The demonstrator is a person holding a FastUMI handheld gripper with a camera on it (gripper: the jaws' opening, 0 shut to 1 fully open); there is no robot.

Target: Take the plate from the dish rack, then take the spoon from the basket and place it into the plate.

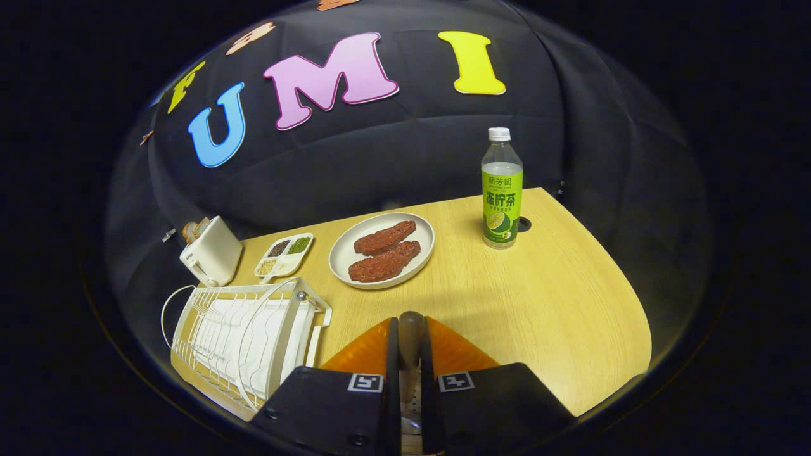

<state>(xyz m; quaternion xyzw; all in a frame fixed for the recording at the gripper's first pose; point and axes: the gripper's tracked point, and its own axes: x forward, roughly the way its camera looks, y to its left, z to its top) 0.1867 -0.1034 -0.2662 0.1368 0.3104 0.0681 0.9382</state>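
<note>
My claw was observed nearly closed, both orange fingers pressing the brown wooden-handled spoon between them, above the wooden table, with the round white plate carrying two brown patties ahead and the white wire dish rack just beside.

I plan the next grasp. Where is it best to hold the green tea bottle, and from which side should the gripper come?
Grip the bottle around its labelled middle, coming level from the gripper's side. It stands upright with bare table before it. First the gripper must release the spoon.
</note>
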